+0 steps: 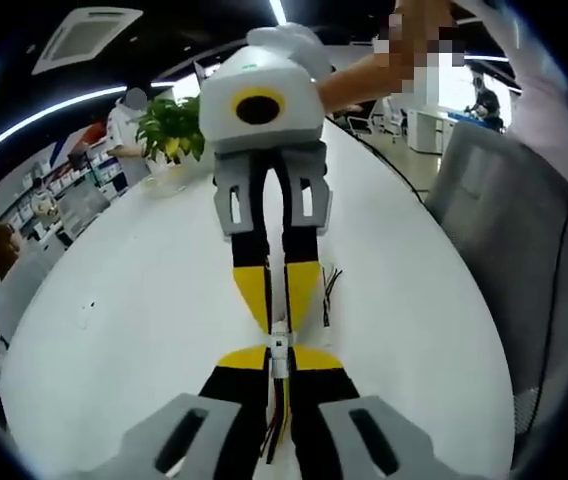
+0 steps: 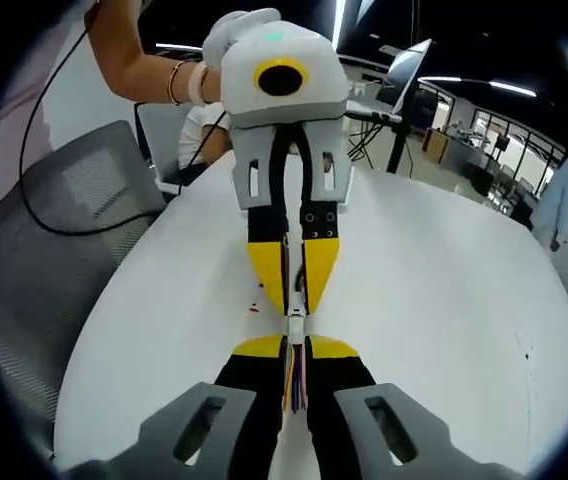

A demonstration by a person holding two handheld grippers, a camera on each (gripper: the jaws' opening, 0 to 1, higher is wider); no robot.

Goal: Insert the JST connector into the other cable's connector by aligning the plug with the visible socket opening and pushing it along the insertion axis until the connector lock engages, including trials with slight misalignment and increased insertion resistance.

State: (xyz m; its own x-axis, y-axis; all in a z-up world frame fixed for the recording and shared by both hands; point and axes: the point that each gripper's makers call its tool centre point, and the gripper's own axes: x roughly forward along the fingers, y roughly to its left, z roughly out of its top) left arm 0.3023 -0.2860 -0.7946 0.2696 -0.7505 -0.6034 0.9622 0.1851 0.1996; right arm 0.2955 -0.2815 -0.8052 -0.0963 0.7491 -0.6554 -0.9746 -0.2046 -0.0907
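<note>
Nearest in the left gripper view: left tool (image 1: 280, 362), yellow-tipped jaws clenched on a white JST connector (image 1: 280, 350), coloured wires (image 1: 276, 425) trailing back between the jaws. Directly ahead, tip to tip: right tool (image 1: 279, 300), also clamped, its connector (image 1: 280, 338) touching the first above the white bench (image 1: 144, 310). Loose wire ends (image 1: 330, 285) just beside the far jaws. Beyond: potted plant (image 1: 172, 128) at the bench edge, grey mesh chair (image 1: 524, 260) alongside.

Right gripper view: right tool (image 2: 295, 343) gripping its connector (image 2: 294, 326), wire bundle (image 2: 295, 378) between the jaws; left tool (image 2: 295, 300) opposite, shut on the mating part. Whether the lock is engaged: cannot tell. Farther back: gloved hand (image 2: 236, 32), grey chair (image 2: 59, 250).
</note>
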